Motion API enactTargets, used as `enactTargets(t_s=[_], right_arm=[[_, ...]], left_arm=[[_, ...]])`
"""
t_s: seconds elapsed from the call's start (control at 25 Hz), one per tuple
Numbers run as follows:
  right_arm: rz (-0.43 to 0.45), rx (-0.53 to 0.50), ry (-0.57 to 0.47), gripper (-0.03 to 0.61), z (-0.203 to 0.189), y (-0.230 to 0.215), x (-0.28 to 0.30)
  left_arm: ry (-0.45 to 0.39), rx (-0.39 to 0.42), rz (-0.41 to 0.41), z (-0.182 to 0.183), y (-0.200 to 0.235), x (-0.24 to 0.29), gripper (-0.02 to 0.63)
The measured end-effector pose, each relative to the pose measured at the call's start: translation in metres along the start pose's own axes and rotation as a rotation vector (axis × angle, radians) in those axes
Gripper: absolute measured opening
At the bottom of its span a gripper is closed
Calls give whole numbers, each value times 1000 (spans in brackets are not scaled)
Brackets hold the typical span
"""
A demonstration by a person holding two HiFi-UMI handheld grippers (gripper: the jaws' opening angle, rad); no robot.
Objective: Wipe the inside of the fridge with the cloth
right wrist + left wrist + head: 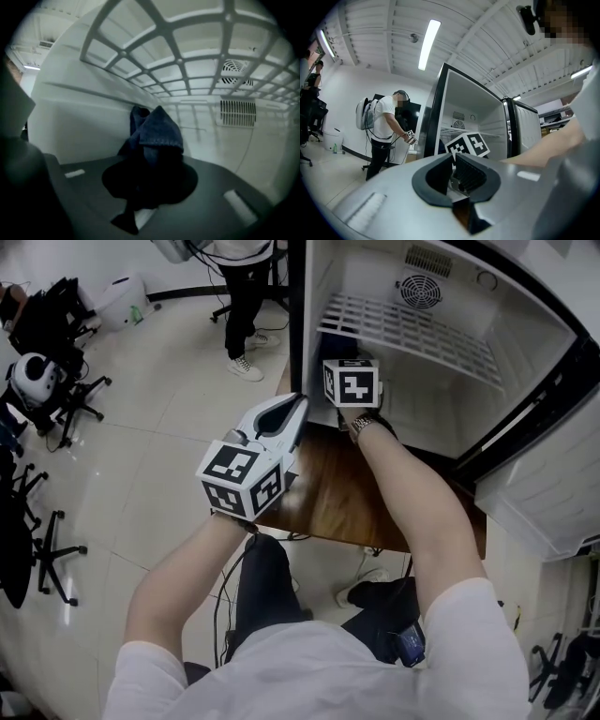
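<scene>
The open fridge (525,362) has a white inside with a wire shelf (412,334). My right gripper (352,382) reaches into it under that shelf, and its marker cube hides the jaws in the head view. In the right gripper view the right gripper (150,173) is shut on a dark blue cloth (157,131), which bunches up in front of the fridge's left inner wall, under the shelf (187,61). My left gripper (296,411) hovers outside by the fridge's left front edge. Its jaws (453,159) are shut with nothing between them.
The fridge stands on a wooden table (337,493). Its door (553,493) hangs open at the right. A fan grille (236,112) sits on the back wall. A person (244,296) stands on the tiled floor to the left, and office chairs (56,399) stand further left.
</scene>
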State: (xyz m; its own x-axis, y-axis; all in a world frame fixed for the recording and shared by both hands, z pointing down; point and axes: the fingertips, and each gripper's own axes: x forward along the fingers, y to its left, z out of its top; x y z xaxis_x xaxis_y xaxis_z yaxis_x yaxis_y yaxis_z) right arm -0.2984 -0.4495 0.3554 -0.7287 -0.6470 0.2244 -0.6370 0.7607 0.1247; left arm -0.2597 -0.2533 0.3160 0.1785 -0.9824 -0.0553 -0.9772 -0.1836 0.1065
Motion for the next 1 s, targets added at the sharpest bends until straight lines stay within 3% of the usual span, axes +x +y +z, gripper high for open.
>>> enactTargets(t_s=[0.2, 1.0], right_arm=[[-63, 16, 9, 72, -1, -15, 15], [-173, 67, 5, 74, -2, -61, 29]], left_arm=[[-8, -6, -13, -1, 1, -1, 25], [-1, -7, -20, -7, 3, 3, 20]])
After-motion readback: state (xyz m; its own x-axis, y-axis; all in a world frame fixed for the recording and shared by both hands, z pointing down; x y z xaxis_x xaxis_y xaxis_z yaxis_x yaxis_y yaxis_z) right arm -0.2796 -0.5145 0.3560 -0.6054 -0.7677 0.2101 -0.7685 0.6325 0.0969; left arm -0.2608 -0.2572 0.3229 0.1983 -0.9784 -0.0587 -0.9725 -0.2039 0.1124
